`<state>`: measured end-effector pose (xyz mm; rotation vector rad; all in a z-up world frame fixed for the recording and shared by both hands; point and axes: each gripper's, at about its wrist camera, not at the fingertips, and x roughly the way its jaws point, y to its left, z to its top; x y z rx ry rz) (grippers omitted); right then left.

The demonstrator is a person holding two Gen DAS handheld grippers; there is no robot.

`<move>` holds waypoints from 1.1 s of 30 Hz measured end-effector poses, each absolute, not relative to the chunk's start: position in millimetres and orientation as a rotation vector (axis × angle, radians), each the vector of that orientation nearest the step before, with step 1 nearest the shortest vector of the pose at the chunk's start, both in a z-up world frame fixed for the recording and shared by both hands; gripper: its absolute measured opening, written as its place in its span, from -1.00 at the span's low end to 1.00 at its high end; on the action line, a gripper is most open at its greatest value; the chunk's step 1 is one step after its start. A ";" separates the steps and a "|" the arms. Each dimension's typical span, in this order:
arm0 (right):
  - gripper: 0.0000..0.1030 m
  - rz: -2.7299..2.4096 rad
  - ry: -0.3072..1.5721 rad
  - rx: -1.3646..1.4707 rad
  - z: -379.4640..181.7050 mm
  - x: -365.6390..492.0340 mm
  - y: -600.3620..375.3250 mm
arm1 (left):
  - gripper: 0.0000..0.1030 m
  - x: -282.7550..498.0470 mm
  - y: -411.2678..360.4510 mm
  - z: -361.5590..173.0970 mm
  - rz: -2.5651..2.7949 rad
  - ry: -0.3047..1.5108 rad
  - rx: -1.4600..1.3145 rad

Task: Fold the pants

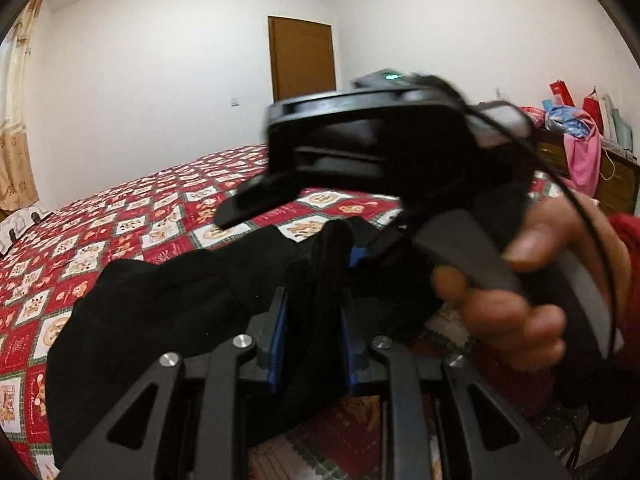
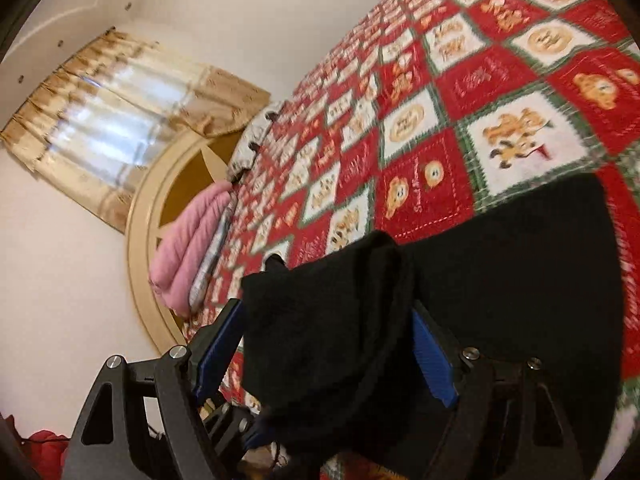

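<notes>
The black pants (image 1: pixel 160 312) lie partly on the red patchwork bedspread (image 1: pixel 120 216) and are lifted at one end. My left gripper (image 1: pixel 314 320) is shut on a bunched fold of the black fabric between its blue pads (image 1: pixel 280 328). My right gripper (image 1: pixel 360 256) shows in the left wrist view just ahead, held by a hand (image 1: pixel 532 280), gripping the same cloth. In the right wrist view the right gripper (image 2: pixel 328 344) has a thick wad of the pants (image 2: pixel 500 280) between its blue pads (image 2: pixel 432 360); the rest of the pants drapes to the right over the bedspread (image 2: pixel 440 100).
A brown door (image 1: pixel 302 56) is in the far wall. A wooden dresser (image 1: pixel 616 184) with bags and pink clothing stands at the right. Pink folded bedding (image 2: pixel 188 248) and a round cream headboard (image 2: pixel 140 240) sit at the bed's head, under a curtained window (image 2: pixel 104 120).
</notes>
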<state>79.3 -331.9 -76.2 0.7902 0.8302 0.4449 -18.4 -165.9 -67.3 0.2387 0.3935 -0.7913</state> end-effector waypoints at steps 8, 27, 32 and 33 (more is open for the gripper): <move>-0.66 0.396 0.876 0.600 -67.2 80.9 -311.0 | -0.51 -20.0 -170.6 -59.5 -0.799 0.384 0.235; -0.67 0.149 0.842 0.204 -57.1 52.4 -349.9 | -0.21 3.8 -155.0 -16.2 -0.801 0.486 0.141; -0.67 0.148 0.879 0.174 -55.6 42.7 -346.4 | 0.11 48.6 -102.3 -12.7 -0.612 0.514 0.068; -0.67 0.150 0.878 0.172 -54.7 40.8 -347.4 | 0.11 53.6 -96.3 -17.1 -0.588 0.528 0.077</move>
